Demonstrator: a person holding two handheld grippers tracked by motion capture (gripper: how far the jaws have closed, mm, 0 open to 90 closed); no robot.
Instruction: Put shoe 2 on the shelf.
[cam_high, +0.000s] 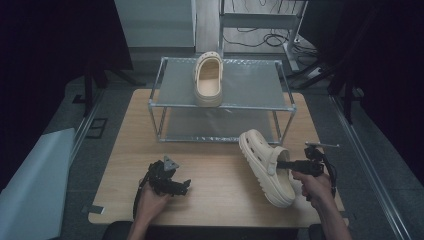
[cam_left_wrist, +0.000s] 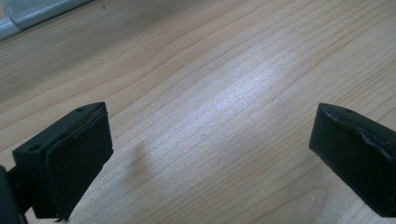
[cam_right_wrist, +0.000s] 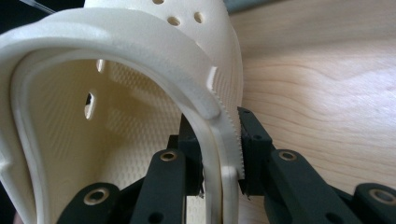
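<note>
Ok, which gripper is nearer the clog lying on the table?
Right. The right gripper is clamped on the table clog's side wall; the left gripper rests open on the table, well off to its left.

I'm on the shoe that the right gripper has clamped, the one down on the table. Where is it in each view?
High view: the clamped shoe lies right of centre on the wooden table, before the rack.
Left gripper view: bare tabletop between open jaws.
Right gripper view: its side wall is pinched, bottom centre.
Shared landmark: the table's wood grain.

Right gripper (cam_right_wrist: 219, 154) clamped on cream clog (cam_right_wrist: 116, 93) side wall, wooden table (cam_right_wrist: 327, 84) beside
</note>
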